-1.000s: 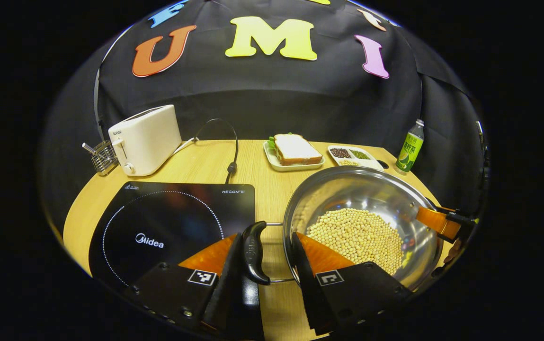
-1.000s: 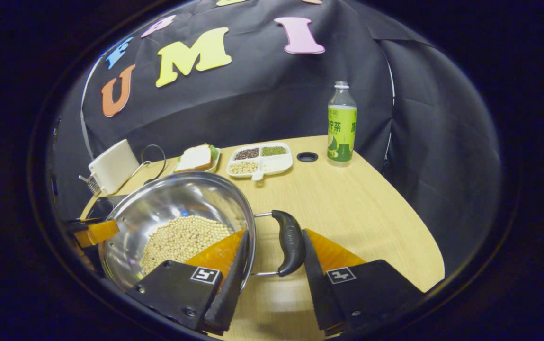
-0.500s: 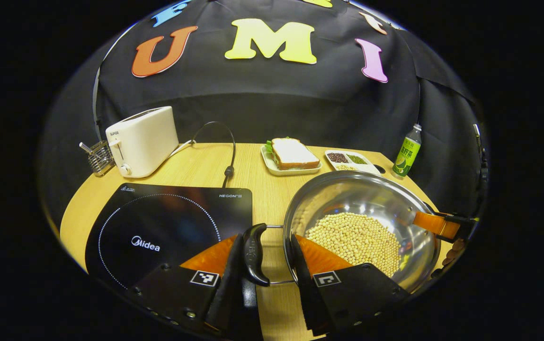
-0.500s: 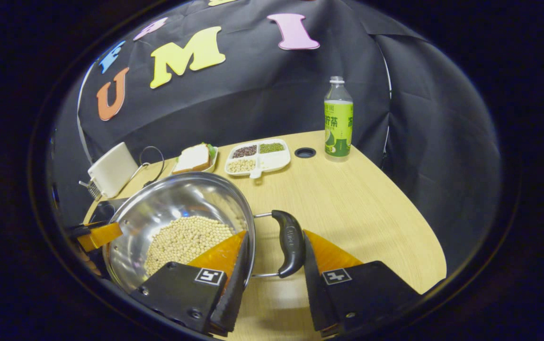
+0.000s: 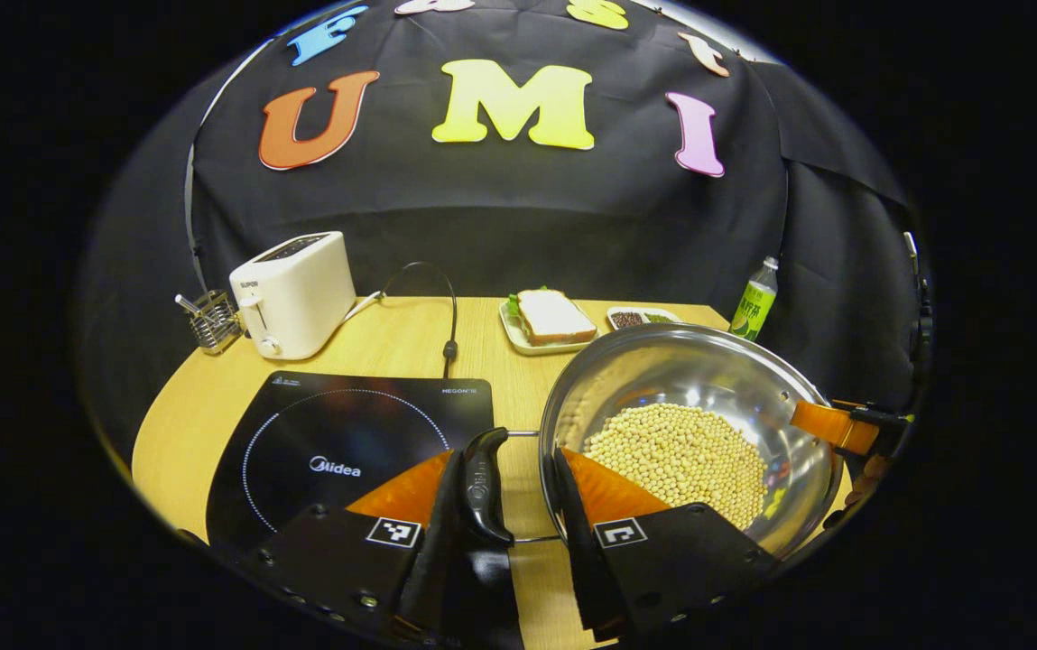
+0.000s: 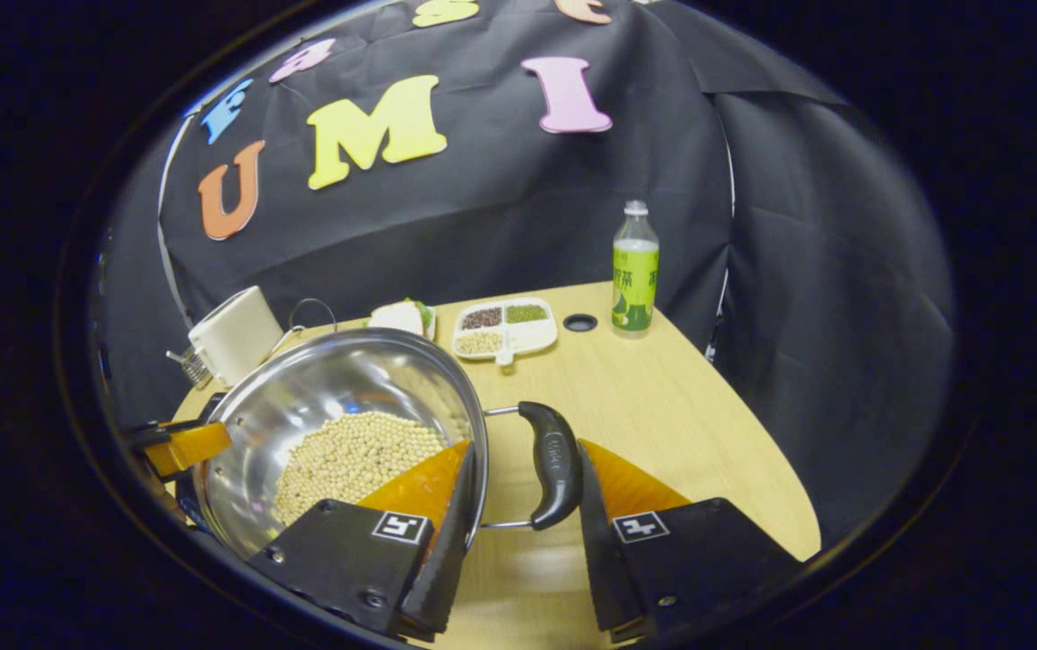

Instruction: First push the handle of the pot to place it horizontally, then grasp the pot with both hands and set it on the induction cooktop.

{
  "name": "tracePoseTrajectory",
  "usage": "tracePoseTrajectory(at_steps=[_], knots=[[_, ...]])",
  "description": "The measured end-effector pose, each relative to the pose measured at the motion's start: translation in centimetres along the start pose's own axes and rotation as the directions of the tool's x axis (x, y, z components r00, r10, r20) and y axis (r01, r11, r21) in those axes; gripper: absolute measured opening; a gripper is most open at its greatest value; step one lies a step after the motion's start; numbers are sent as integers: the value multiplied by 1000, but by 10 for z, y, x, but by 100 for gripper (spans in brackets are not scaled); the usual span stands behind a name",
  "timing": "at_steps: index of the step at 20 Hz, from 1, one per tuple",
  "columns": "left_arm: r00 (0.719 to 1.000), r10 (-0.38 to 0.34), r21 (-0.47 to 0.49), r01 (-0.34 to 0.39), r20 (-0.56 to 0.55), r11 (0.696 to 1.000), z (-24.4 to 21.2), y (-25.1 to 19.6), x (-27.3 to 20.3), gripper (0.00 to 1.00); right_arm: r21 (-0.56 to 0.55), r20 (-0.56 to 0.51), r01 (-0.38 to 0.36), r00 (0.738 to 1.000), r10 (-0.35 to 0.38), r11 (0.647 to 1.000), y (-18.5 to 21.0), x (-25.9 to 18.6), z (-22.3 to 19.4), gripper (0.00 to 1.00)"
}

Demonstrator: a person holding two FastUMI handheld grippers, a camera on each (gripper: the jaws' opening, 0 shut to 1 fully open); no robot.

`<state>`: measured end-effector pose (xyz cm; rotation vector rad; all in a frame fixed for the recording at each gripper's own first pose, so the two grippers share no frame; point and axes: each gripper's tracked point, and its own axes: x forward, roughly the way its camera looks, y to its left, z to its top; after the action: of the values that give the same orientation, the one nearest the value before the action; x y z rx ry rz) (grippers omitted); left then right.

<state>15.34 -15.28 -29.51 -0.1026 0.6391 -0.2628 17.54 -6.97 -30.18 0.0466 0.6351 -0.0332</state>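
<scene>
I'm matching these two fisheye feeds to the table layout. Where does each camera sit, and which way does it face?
Left gripper view: rides the left gripper, at the pot's cooktop-side handle, facing the booth wall past the induction cooktop; its own fingers show.
Right gripper view: rides the right gripper, at the opposite handle, facing the wall and bottle; its own fingers show.
Shared: pot, toaster, sandwich; each shows the other gripper across the pot.

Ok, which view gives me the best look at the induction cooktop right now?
The left gripper view: the induction cooktop lies nearly whole on the table left of the pot, its near corner behind the left gripper. In the right gripper view the pot hides it.
</scene>
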Motion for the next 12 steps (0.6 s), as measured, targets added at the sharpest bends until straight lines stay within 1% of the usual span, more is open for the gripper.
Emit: tracePoseTrajectory(at_steps=[5, 6, 10, 12], knots=[[999, 6, -8, -6, 39, 1000, 19, 22, -44, 55, -12, 17, -8, 1000, 8, 1000, 35, -45, 14, 61], [998, 8, -2, -8, 54, 1000, 23, 30, -52, 55, -16, 26, -10, 1000, 11, 1000, 43, -52, 18, 60], [993, 38, -11, -37, 115, 999, 43, 66, -82, 54, -33, 40, -45, 998, 47, 998, 85, -74, 30, 61], [990, 58, -22, -56, 130, 998, 49, 86, -94, 54, -52, 49, -65, 997, 67, 997, 110, -78, 36, 60]])
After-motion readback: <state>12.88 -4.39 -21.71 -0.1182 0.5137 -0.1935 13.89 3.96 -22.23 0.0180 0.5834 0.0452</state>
